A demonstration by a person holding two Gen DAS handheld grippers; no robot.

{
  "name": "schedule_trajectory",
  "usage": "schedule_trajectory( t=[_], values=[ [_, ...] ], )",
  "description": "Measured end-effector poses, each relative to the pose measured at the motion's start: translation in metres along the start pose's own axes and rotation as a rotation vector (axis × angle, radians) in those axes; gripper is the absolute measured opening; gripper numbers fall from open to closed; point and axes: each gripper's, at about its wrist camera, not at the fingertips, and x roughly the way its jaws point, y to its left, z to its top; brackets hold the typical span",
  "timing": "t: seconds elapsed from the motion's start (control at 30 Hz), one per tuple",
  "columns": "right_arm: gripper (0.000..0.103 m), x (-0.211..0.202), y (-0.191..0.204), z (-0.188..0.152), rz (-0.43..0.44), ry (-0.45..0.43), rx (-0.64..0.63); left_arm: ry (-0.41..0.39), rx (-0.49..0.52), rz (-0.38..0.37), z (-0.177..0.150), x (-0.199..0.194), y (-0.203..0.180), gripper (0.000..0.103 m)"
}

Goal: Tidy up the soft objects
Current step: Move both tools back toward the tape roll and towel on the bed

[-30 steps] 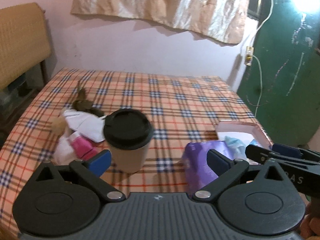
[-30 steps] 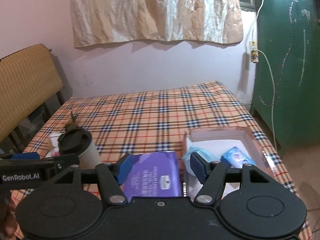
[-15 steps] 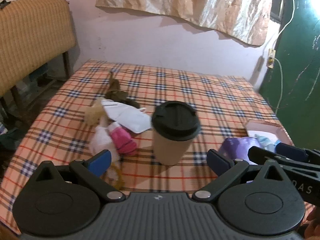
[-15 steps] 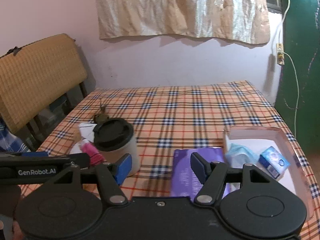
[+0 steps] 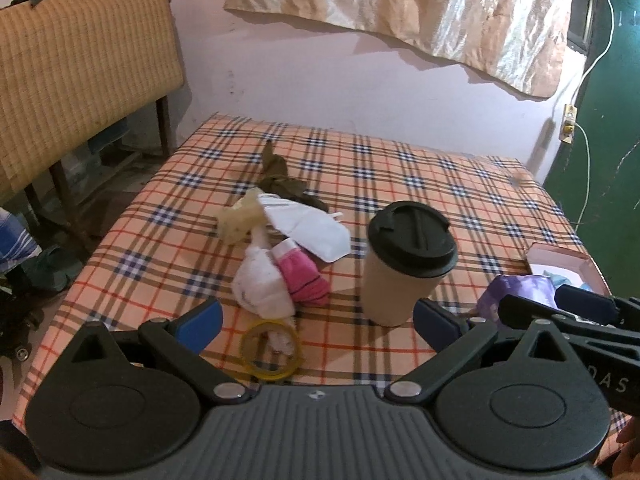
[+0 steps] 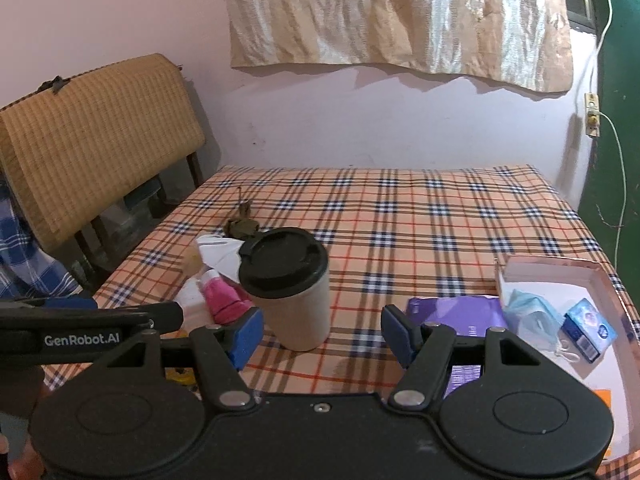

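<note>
A heap of soft things lies on the checked table: a pink sock (image 5: 302,278), a white sock (image 5: 262,284), a white face mask (image 5: 308,228), a beige glove (image 5: 240,218) and a dark green cloth (image 5: 280,178). The pink sock also shows in the right wrist view (image 6: 224,296). My left gripper (image 5: 316,322) is open and empty, just short of the socks. My right gripper (image 6: 320,334) is open and empty, in front of the paper cup (image 6: 290,286). A pink box (image 6: 600,280) at the right holds a blue mask (image 6: 532,310) and a small blue packet (image 6: 588,328).
A tan paper cup with a black lid (image 5: 404,262) stands mid-table. A purple packet (image 6: 456,314) lies beside the pink box. A yellow tape ring (image 5: 270,350) lies at the near edge. A woven chair (image 6: 92,136) stands left of the table.
Both grippers have swung to the left. The sock heap now sits ahead of the left gripper and the cup ahead of the right gripper. Both stayed open.
</note>
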Motion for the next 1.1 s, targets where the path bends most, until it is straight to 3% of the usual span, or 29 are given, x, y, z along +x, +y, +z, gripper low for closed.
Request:
schedule_trajectory(
  t=[0.67,0.9,1.1],
  values=[
    [0.078,0.022,0.061,-0.019,0.108,0.045,-0.07,0.027,-0.065,0.042,-0.023,0.001,0.062,0.103],
    [0.079,0.032,0.072,-0.042,0.135,0.095,-0.095,0.074,-0.09,0.064,-0.04,0.02,0.082,0.103],
    [0.079,0.035,0.065,-0.051,0.13,0.103,-0.087,0.111,-0.103,0.023,-0.046,0.045,0.08,0.103]
  ],
)
